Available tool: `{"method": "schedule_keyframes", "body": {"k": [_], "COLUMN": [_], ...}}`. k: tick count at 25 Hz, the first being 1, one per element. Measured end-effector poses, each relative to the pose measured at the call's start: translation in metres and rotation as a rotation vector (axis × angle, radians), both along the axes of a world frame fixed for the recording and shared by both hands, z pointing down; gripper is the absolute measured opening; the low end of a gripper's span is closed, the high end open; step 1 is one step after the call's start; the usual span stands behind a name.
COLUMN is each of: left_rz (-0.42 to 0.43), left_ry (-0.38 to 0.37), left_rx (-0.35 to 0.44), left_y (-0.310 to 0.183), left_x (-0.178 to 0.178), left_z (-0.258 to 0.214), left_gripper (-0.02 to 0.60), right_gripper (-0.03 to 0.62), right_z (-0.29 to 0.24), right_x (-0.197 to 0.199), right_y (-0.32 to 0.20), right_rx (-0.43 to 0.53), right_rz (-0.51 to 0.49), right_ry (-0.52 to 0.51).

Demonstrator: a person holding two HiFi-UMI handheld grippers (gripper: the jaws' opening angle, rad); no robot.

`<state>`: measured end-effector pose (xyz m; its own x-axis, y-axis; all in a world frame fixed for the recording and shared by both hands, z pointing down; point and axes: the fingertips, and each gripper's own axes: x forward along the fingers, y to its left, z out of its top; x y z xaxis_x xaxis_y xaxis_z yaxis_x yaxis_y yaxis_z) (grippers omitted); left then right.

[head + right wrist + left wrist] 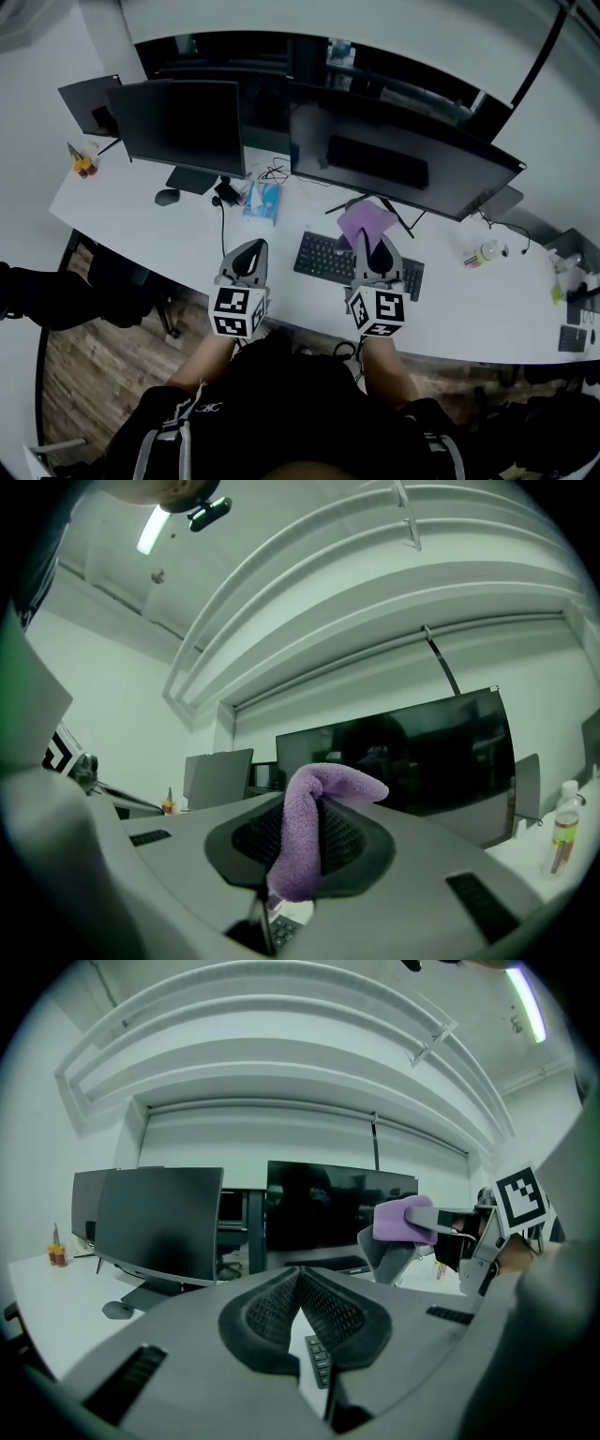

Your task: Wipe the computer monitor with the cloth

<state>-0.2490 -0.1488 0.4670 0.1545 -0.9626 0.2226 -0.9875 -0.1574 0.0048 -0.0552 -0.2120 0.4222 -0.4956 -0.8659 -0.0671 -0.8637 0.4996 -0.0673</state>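
The cloth [366, 223], a purple one, is pinched in the shut jaws of the right gripper [372, 246]. It is held over the keyboard [323, 257] near the desk's [141, 217] front edge, short of the wide monitor [403, 155] along the back edge and apparently not touching its screen. The left gripper [250, 247] hangs beside it over the front edge, jaws closed on nothing. The likeliest trouble is the grip. Only a fold is caught, with one end flopping over the jaw tips, so drag across the glass could pull the cloth free or bunch it aside and let the hard jaws meet the screen. Pressing too hard could also rock the monitor on its stand, and a low sweep may snag the cables [274, 172] behind the keyboard.
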Motion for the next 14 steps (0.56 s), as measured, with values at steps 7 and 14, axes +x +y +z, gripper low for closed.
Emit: {"method": "schedule_keyframes", "body": {"k": [7, 14], "left_rz": [0.022, 0.006], "left_ry": [-0.023, -0.031], "left_rx": [0.024, 0.033], "left_y": [0.005, 0.010], "left_x": [0.016, 0.026], "left_z": [-0.006, -0.007], "left_gripper": [0.014, 0.014], "right_gripper": [0.084, 0.084], "right_z": [0.003, 0.006], "right_x": [0.012, 0.017], "right_y": [0.017, 0.023], "right_rx": [0.020, 0.025], "right_rz": [-0.006, -0.038], "right_ry": [-0.028, -0.023]}}
